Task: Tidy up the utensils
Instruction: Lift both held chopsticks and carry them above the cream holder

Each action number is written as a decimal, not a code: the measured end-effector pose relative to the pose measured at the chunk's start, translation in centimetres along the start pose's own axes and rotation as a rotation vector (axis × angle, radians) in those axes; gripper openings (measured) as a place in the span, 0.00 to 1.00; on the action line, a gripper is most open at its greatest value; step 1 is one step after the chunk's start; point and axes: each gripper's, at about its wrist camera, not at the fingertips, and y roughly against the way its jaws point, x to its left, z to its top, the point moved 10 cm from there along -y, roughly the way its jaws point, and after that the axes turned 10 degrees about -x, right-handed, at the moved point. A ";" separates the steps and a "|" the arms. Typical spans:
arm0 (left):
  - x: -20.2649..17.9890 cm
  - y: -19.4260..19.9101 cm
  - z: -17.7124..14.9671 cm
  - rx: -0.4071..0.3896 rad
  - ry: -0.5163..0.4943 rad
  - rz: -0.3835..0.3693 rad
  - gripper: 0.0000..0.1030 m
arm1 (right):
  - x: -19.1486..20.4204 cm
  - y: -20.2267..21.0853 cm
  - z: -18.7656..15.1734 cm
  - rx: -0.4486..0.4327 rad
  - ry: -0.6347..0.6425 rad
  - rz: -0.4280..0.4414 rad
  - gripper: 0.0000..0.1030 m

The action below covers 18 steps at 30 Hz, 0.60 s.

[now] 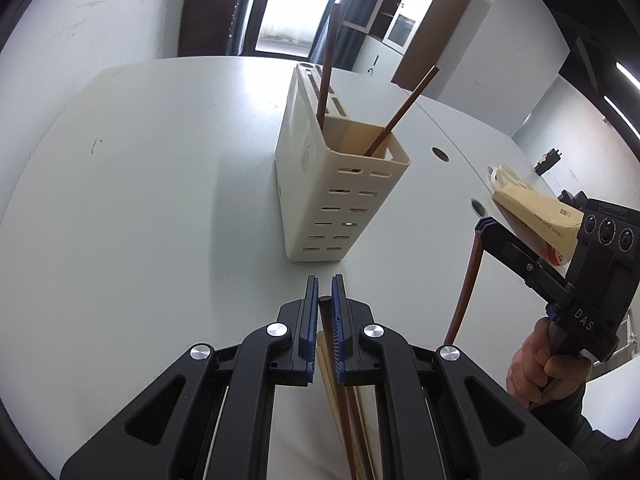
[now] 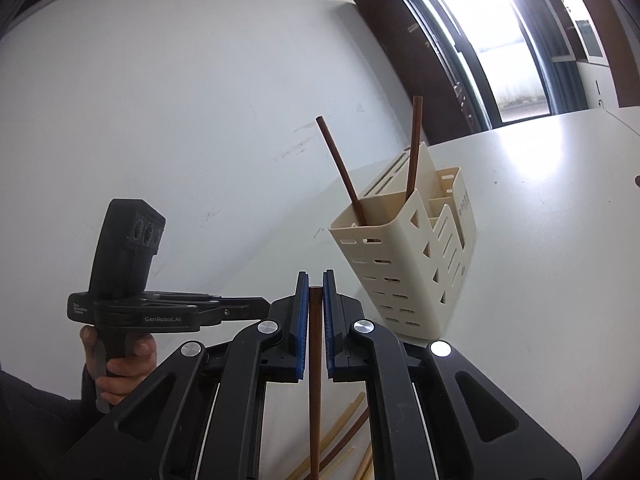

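A cream slotted utensil holder (image 1: 340,184) (image 2: 400,256) stands upright on the white table (image 1: 160,200), with two dark brown chopsticks (image 1: 328,60) (image 2: 340,168) leaning out of its open compartment. Just in front of the holder, my left gripper (image 1: 325,292) is shut on another brown chopstick (image 1: 340,392) that runs back under the fingers. My right gripper (image 2: 316,284) (image 1: 486,226) is shut on a brown chopstick (image 2: 315,360) (image 1: 464,288) that hangs down from its tips, off to the holder's right in the left wrist view.
Pale and brown loose chopsticks (image 2: 340,440) (image 1: 366,400) lie on the table below both grippers. A tan paper bag (image 1: 536,216) sits at the table's right. A person's hands (image 1: 536,364) (image 2: 120,364) grip the tools. A white wall (image 2: 200,120) stands close behind the table.
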 end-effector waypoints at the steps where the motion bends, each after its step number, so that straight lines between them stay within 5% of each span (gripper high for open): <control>1: -0.3 0.2 0.2 -0.010 -0.005 -0.001 0.06 | 0.2 0.1 0.2 -0.007 0.002 0.003 0.07; 18: -2.2 6.0 4.1 -0.136 -0.053 -0.031 0.06 | 2.7 1.7 4.0 -0.113 0.066 0.046 0.07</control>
